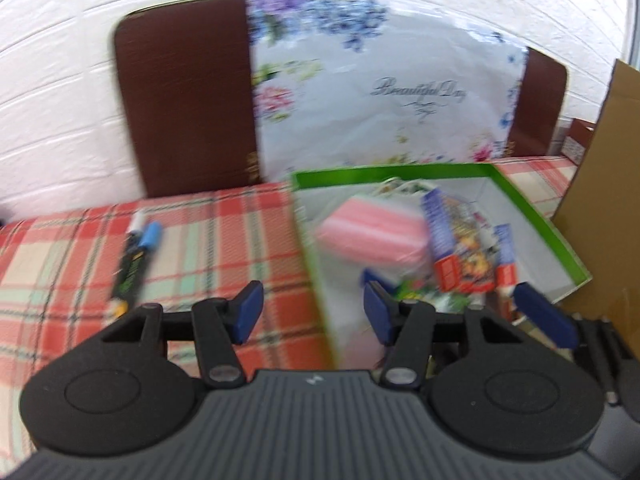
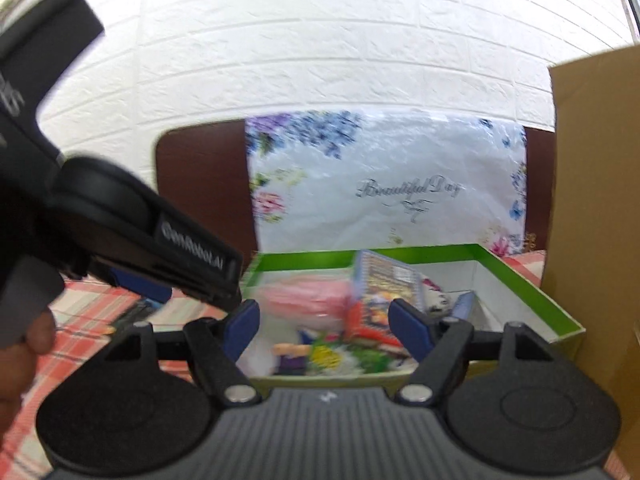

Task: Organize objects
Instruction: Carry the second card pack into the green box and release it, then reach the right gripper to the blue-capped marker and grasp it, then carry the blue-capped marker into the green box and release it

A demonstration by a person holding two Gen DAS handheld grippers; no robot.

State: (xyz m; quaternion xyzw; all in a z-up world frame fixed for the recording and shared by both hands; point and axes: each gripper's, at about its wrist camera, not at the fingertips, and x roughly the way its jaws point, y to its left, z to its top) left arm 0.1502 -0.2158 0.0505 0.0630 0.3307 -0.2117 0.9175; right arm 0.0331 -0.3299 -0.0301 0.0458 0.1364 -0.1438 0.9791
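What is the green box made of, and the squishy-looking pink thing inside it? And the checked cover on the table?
The green box looks like thin cardboard: flat stiff walls, sharp folded corners, plain white inside. The pink thing seems to be a sponge or foam block, with soft rounded edges and pale stripes, though blur leaves that open. The checked cover looks like woven cloth, matte, but could be printed plastic.

both wrist views look forward, close over the green box (image 1: 520,204) (image 2: 532,280) they share.

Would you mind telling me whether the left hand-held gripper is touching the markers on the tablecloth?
Apart. The left wrist view shows the left hand-held gripper open and empty, with plaid tablecloth visible between its left finger and the markers.
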